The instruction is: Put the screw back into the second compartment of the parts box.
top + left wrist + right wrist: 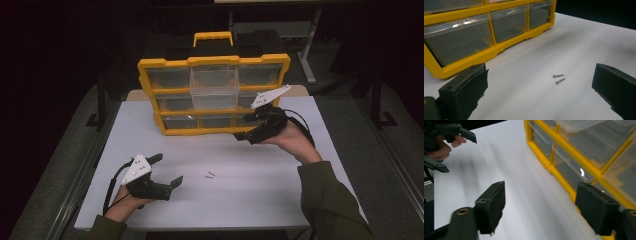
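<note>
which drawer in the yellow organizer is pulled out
The middle drawer of the top row of the yellow organizer: it juts forward past the frame, overhanging the row below, while the other drawers sit flush.

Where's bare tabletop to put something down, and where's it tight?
Free: the near right of the table, between the two screws and the right edge; also the left strip beside the yellow organizer, above the left gripper. Tight: along the organizer's front right, where the right gripper sits close, and the far edge behind it.
</note>
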A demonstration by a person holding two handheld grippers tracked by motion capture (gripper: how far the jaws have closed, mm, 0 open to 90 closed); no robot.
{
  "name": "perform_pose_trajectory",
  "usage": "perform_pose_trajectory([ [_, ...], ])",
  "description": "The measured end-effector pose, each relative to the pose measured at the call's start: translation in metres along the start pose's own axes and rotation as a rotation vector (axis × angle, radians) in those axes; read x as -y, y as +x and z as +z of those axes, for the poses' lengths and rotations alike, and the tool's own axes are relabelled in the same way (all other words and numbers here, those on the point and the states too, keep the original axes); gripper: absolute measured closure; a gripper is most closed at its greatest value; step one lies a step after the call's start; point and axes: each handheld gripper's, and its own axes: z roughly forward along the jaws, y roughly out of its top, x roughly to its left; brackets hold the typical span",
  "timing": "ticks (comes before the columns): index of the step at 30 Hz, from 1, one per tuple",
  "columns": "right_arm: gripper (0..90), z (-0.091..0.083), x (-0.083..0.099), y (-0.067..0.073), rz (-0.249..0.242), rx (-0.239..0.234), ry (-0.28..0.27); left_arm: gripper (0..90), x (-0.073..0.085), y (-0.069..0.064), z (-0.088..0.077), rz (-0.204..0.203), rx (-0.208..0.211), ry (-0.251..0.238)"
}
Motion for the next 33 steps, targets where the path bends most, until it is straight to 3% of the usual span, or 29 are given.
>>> perform_pose_trajectory([
  [4,14.6,0.013,0.009,0.005,0.008,0.003,0.004,0.0,0.001,0.001,0.001,0.003,-0.003,0.006],
  [14,13.0,0.032,0.025,0.014,0.024,0.005,-0.006,0.0,0.001,0.002,-0.001,0.015,-0.014,0.009],
  [16,13.0,0.035,0.027,0.015,0.024,0.011,-0.007,0.0,0.002,0.001,-0.001,-0.001,-0.015,0.007],
  [29,13.5,0.059,0.037,0.026,0.036,-0.026,-0.007,0.0,0.004,0.001,0.000,-0.001,-0.016,0.002],
  [33,13.5,0.068,0.039,0.030,0.028,-0.036,0.015,0.0,0.003,-0.001,0.000,0.002,-0.009,0.006],
])
